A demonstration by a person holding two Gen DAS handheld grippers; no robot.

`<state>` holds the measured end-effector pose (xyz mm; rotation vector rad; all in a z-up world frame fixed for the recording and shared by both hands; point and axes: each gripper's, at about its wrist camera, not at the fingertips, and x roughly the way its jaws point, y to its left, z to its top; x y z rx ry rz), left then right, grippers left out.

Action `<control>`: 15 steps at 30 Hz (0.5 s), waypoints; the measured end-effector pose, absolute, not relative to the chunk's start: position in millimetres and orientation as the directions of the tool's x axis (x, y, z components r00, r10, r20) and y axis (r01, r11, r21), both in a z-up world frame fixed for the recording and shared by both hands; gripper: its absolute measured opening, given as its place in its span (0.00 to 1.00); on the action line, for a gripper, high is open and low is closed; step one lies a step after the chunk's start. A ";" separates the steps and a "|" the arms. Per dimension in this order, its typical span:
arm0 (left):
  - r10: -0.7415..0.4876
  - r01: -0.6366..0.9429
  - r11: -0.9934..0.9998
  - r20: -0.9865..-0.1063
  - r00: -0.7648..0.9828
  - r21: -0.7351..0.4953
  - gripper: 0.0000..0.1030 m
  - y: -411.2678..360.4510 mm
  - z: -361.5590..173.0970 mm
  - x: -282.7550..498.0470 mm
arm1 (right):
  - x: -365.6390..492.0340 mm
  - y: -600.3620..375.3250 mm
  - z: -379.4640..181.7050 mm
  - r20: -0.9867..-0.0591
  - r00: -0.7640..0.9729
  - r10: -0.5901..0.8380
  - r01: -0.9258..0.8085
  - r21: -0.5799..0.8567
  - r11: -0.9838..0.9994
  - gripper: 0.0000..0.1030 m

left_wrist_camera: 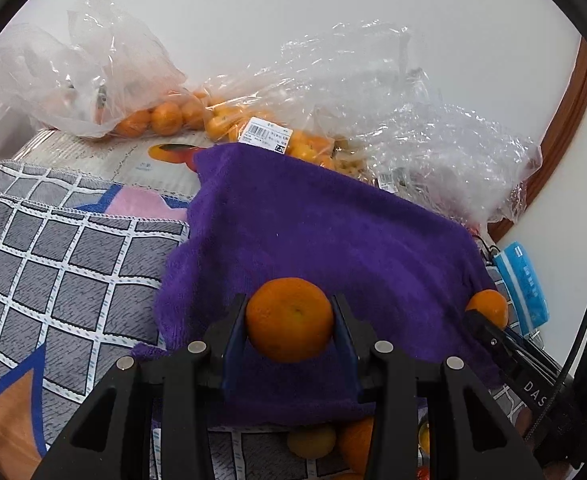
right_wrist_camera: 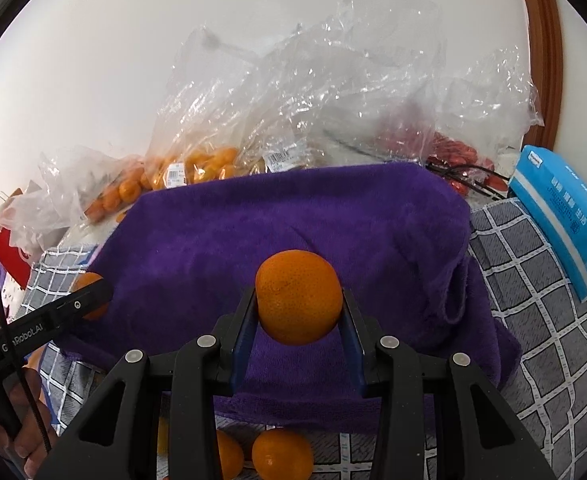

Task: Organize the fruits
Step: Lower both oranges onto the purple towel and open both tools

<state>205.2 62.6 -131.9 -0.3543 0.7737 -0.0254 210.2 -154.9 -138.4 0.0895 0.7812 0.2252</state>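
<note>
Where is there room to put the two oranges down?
The purple towel is bare in the middle, between the bags of oranges behind and loose oranges in front. The checked cloth left of it is bare too. The back is crowded.

- Left gripper [left_wrist_camera: 289, 308]: matt black plastic arms, blue pads, dull metal rivets.
- Orange [left_wrist_camera: 289, 319] between its pads: finely pitted, slightly glossy peel.
- Purple towel [left_wrist_camera: 313, 232] beyond the fingers: plush, matt cloth.
- Checked cloth [left_wrist_camera: 53, 248] to the left: woven, stitched edge.
- Bags [left_wrist_camera: 393, 92] farther ahead: crinkled, glossy clear plastic.
- Blue packet [right_wrist_camera: 561, 216] right of the right gripper [right_wrist_camera: 299, 304]: smooth plastic wrap.
</note>
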 end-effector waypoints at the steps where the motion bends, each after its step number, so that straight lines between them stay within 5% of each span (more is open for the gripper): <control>1: -0.148 -0.106 0.942 -0.679 0.719 -0.317 0.38 62.1 -131.6 204.9 | 210.8 -155.3 -139.0 -0.689 0.685 0.235 -0.166 0.166 0.972 0.39; 15: -0.142 -0.075 0.957 -0.678 0.721 -0.281 0.38 51.8 -132.6 203.9 | 216.0 -157.6 -152.4 -0.724 0.655 0.217 -0.147 0.159 0.976 0.39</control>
